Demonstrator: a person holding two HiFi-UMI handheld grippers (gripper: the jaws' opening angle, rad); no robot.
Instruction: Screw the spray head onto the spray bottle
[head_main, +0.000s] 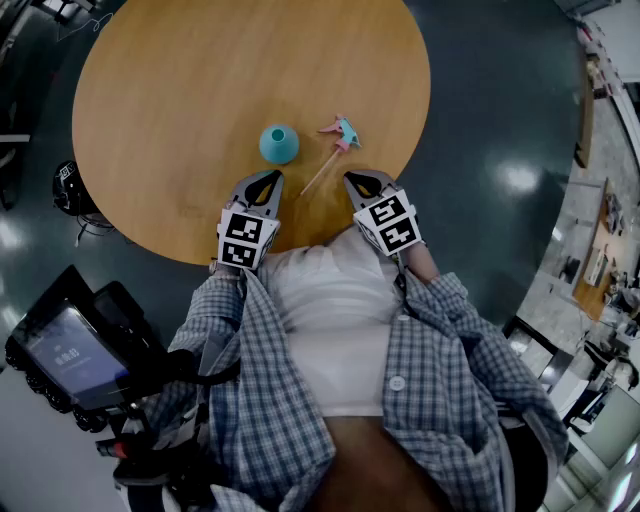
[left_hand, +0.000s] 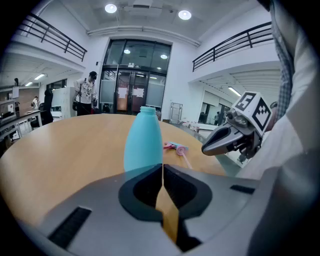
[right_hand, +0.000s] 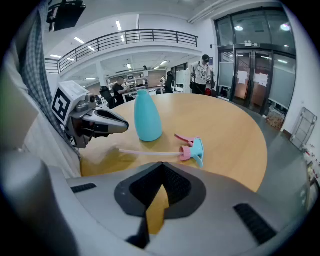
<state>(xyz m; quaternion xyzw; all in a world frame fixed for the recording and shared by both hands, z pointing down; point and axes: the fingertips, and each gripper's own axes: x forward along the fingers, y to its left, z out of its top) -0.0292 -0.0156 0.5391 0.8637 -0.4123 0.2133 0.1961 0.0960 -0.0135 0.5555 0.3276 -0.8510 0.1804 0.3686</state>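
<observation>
Your left gripper (head_main: 267, 179) and right gripper (head_main: 357, 181) are pressed together, empty; spread them; steady the spray bottle (head_main: 279, 144); take the spray head (head_main: 344, 131) by its collar.

Your head view is dim, with glare patches on the floor (head_main: 520, 180) (fisheye bends every edge); ceiling lights (left_hand: 110, 8) brighten the others.

Left hand-held gripper (head_main: 262, 187) and right hand-held gripper (head_main: 362, 185) both closed, empty.
</observation>
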